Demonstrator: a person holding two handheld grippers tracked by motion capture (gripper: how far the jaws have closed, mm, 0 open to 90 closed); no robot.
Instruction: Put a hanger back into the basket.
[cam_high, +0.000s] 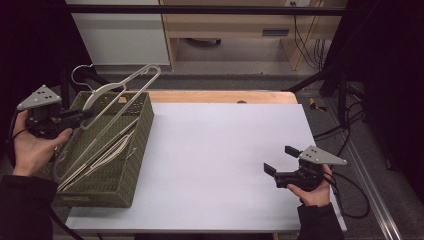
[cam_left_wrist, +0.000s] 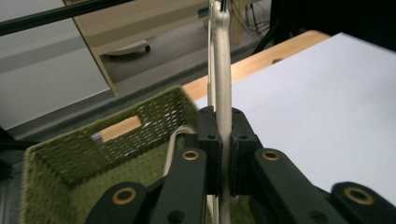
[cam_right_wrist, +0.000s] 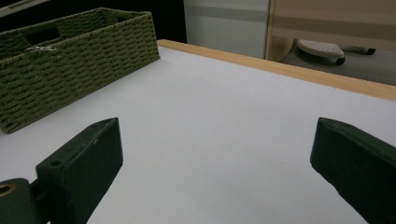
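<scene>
A cream hanger (cam_high: 131, 80) with a metal hook slants up out of the green woven basket (cam_high: 142, 140) at the table's left. My left gripper (cam_high: 88, 114), held over the basket's left rim, is shut on one bar of that hanger. In the left gripper view the bar (cam_left_wrist: 222, 70) runs upright between the two pads (cam_left_wrist: 208, 135), which press on it from both sides, with the basket (cam_left_wrist: 70, 158) below. My right gripper (cam_high: 281, 160) hovers low over the white tabletop at the front right, open, with nothing between its jaws (cam_right_wrist: 217, 154).
More cream hangers (cam_high: 114, 150) lie inside the basket. The white table surface (cam_high: 220, 150) stretches between basket and right gripper, with a wooden edge (cam_high: 220, 96) at the back. Cables (cam_high: 350, 190) trail off the right side. The basket's side (cam_right_wrist: 79, 56) stands far left in the right gripper view.
</scene>
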